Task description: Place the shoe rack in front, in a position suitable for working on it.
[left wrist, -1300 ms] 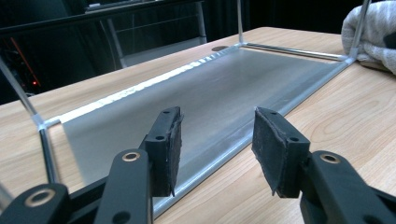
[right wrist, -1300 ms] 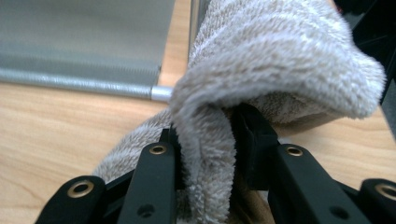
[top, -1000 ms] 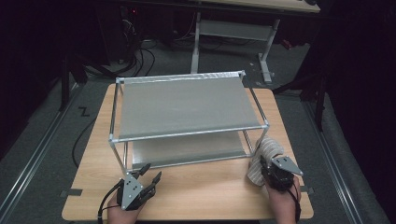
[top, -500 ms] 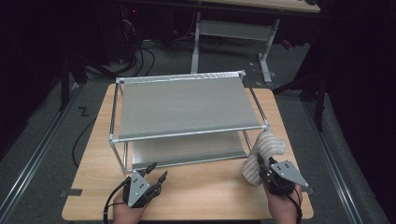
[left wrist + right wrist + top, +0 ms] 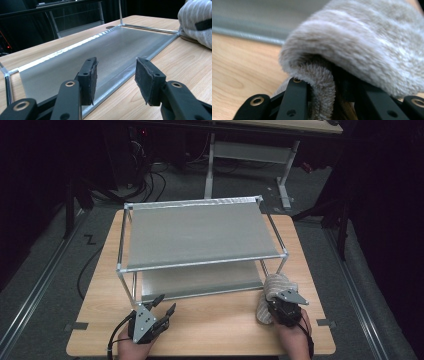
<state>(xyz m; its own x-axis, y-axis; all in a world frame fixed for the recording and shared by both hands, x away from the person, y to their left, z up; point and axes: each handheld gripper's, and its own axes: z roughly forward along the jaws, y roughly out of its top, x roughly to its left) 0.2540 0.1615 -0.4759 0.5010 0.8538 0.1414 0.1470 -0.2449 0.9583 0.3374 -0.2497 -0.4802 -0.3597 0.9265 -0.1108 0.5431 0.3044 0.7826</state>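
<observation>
A two-shelf metal rack (image 5: 200, 232) with grey fabric shelves stands in the middle of the wooden table (image 5: 100, 285). A fuzzy beige-and-white striped sock (image 5: 270, 290) lies draped at the rack's near right corner, and my right gripper (image 5: 280, 306) is shut on it. Up close the sock (image 5: 362, 47) folds over the jaws, pinched between them. My left gripper (image 5: 162, 306) rests open near the table's front left, its pads (image 5: 91, 77) apart and empty, facing the lower shelf (image 5: 100, 57). The sock (image 5: 197, 22) appears at the far right of that view.
The rack's upright posts (image 5: 134, 287) and lower shelf edge stand just ahead of both grippers. Cables (image 5: 145, 175) and a grey desk frame (image 5: 250, 155) lie on the dark floor beyond the table. The table's front edge is close behind my hands.
My right gripper has pulled the sock back and slightly down toward the front edge. My left gripper has shifted a little to the right, still open.
</observation>
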